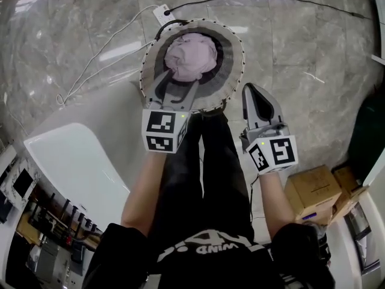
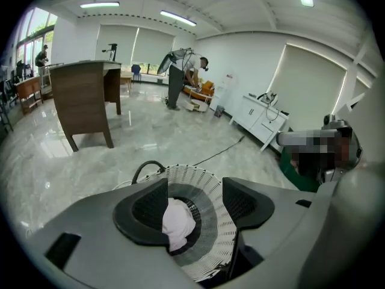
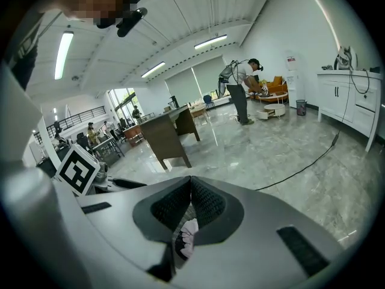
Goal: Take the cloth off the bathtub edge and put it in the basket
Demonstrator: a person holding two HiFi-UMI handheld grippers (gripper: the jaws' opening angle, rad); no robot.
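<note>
A round woven basket (image 1: 236,48) stands on the marble floor beyond the white bathtub (image 1: 72,155). A pale pink cloth (image 1: 191,56) lies bunched in its dark middle. My left gripper (image 1: 177,84) hangs over the basket's near rim, open, with the cloth just past its fingertips and free of the pads. In the left gripper view the cloth (image 2: 178,223) sits down inside the basket (image 2: 209,180), partly hidden by the left jaw of my left gripper (image 2: 195,202). My right gripper (image 1: 251,93) hovers to the right of the basket, shut and empty. A scrap of cloth (image 3: 190,230) shows under my right gripper (image 3: 190,184).
Cardboard boxes (image 1: 313,191) sit at the right by the person's leg. A black cable (image 1: 271,0) and a white cord (image 1: 102,53) run over the floor behind the basket. A wooden desk (image 2: 90,95) and people stand far off in the room.
</note>
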